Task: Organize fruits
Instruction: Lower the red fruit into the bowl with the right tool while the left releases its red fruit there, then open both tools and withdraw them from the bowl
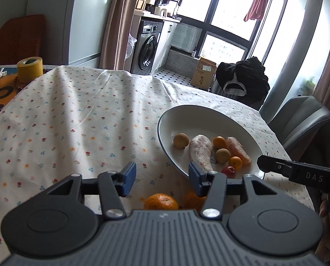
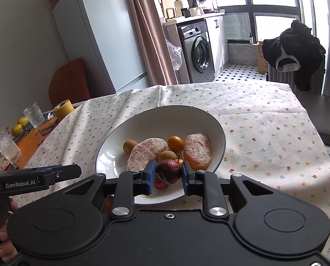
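Two tools working over floral-clothed worktop. Right tool gripping dark red wrinkled apple between blue pads, hovering over near rim of white bowl. Bowl sitting toward right edge of worktop, holding two wrapped fruit pieces, two brownish round fruits, small oranges and a second red apple. Left tool spread wide, gripping nothing, hanging just left of bowl. Two mandarins lying on cloth near front edge, below left tool. Yellow tape roll standing at far left corner.
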`<action>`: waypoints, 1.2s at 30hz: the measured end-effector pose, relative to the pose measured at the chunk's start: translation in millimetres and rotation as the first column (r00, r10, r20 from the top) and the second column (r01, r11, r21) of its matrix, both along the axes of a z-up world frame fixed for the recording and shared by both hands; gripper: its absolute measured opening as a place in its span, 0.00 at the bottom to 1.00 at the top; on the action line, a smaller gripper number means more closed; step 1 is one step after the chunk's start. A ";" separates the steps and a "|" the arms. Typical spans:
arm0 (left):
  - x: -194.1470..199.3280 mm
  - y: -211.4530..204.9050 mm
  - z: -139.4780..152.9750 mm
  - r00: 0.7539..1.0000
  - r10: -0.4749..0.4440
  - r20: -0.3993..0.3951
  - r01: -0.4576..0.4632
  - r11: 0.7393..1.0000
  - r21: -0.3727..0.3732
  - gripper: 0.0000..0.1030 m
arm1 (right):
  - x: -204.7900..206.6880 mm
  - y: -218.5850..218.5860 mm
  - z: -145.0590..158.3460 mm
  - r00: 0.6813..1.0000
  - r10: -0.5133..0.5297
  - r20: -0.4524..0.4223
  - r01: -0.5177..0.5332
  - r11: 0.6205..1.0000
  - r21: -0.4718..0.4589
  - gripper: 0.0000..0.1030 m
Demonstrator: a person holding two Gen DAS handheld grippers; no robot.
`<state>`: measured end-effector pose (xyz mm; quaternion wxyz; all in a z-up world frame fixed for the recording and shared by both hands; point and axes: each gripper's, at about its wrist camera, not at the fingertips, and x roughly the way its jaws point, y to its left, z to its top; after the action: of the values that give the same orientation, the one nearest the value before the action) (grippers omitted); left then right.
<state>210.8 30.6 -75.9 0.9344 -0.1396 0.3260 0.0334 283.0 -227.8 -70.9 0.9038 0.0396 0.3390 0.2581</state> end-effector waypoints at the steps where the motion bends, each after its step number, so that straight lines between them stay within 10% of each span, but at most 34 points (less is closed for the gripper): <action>1: -2.3 1.2 -0.3 1.000 0.004 0.000 -0.004 1.000 0.000 0.51 | -0.4 1.7 1.0 1.000 0.003 0.005 -0.003 1.000 -0.001 0.22; 9: -15.5 3.7 7.5 0.999 0.035 0.024 -0.036 0.999 0.017 0.74 | -8.6 2.2 12.5 0.998 -0.011 0.055 0.010 1.000 0.016 0.47; 20: -31.2 2.4 18.2 0.998 0.043 0.045 -0.044 0.999 0.027 0.79 | -28.0 -4.7 16.3 0.999 -0.022 0.045 0.021 0.999 0.025 0.55; 36: -61.9 1.8 29.9 0.997 0.056 0.059 -0.059 0.996 0.064 0.80 | -65.9 -3.4 24.9 0.995 -0.029 0.100 0.028 0.999 0.016 0.99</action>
<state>149.0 32.3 -46.0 0.9461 -0.1190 0.2937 0.0669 217.2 -231.2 -46.0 0.9230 0.0379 0.2907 0.2494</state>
